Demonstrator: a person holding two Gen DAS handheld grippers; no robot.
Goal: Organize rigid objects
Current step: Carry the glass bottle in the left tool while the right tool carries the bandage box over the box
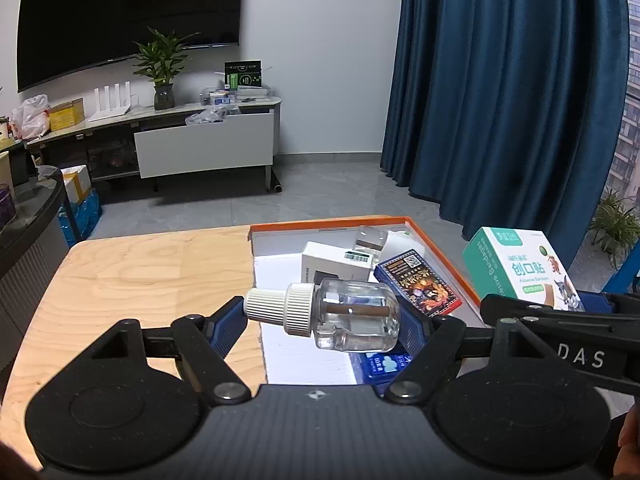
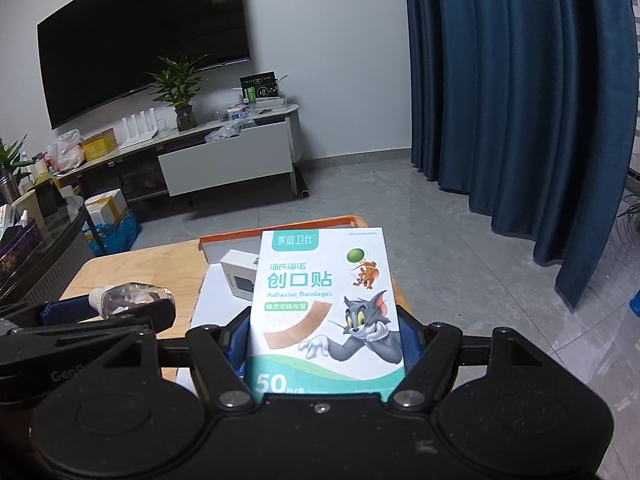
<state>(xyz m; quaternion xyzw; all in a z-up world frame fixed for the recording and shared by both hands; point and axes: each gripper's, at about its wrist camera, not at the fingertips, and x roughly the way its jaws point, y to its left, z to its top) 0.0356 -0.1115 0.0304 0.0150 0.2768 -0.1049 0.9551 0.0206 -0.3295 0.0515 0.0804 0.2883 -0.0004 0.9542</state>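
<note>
My left gripper is shut on a clear glass bottle with a white ribbed cap, held sideways above the orange-rimmed tray. In the tray lie a white box, a dark card pack, a clear cube and a blue packet. My right gripper is shut on a white and teal box of adhesive bandages, held upright over the tray's right side; that bandage box shows at the right of the left wrist view. The bottle appears at the left of the right wrist view.
The tray sits on the right half of a light wooden table, whose far edge drops to a grey tiled floor. A dark counter stands left of the table. Blue curtains hang at the right, a TV cabinet far back.
</note>
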